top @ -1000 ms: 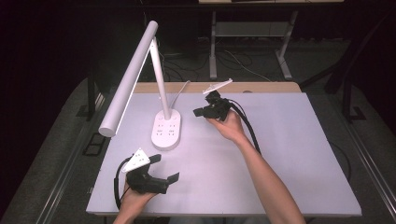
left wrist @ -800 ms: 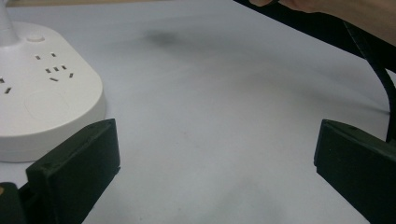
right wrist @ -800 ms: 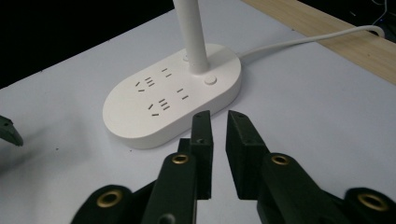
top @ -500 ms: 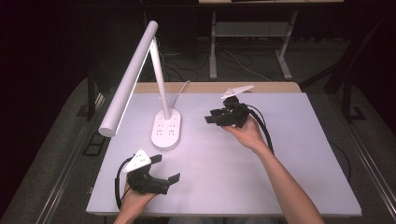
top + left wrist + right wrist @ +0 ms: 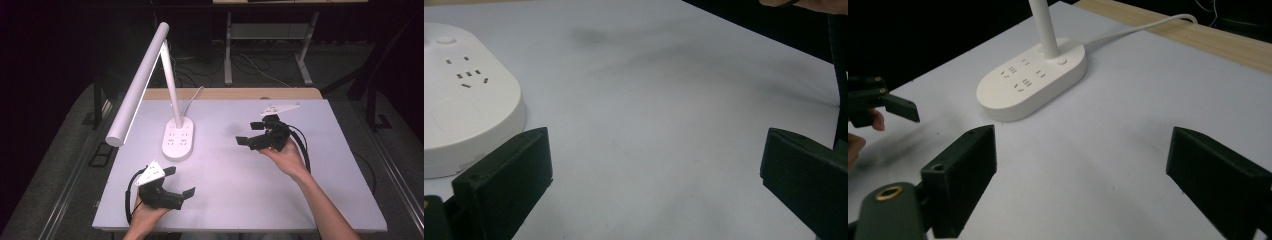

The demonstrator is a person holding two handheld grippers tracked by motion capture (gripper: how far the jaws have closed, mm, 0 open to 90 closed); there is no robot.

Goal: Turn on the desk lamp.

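Toward the right edge of the surface (image 5: pixel 240 200), holding the right gripper (image 5: pixel 248 133) level and off the top, jaws spread wide, just been opening, nothing between them. Aims across at the lamp base (image 5: pixel 177 142), well apart from it. Near the front-left corner, resting the left gripper (image 5: pixel 180 181) low, jaws likewise apart and empty, just short of that base.

Finds the lamp base left of centre, stem rising from its far end, lamp head (image 5: pixel 137 95) slanting out over the left edge, cord (image 5: pixel 192 97) trailing off the far edge.

Likely in hand: clearing the right gripper away from the lamp.

- Carry it level, above the top, never dragging the lower jaw.
- Leave the jaws apart so nothing gets pinched.
- Stay on the near side of the stem and well away from the cord; a snag there could tip or shift the lamp.
- Leave the left gripper parked, out of the path.
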